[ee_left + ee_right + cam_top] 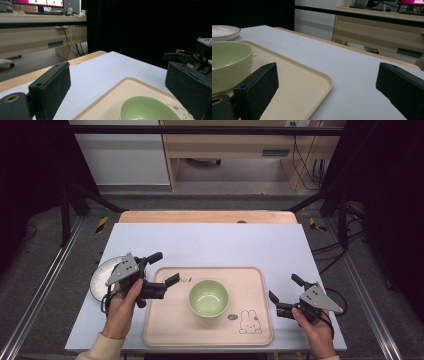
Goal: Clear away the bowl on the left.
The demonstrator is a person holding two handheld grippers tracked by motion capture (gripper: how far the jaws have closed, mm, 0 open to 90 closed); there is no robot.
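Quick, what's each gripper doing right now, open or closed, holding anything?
Left gripper: open, holding nothing, over the tray's left edge.
Right gripper: open, holding nothing.

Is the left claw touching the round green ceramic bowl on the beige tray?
Apart. The left gripper view shows the left claw open, the green bowl lying untouched between its jaws.

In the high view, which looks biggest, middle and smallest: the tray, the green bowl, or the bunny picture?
1. Tray, biggest by far.
2. Green bowl, which sits in the tray.
3. Bunny picture, printed on the tray's corner, smallest.
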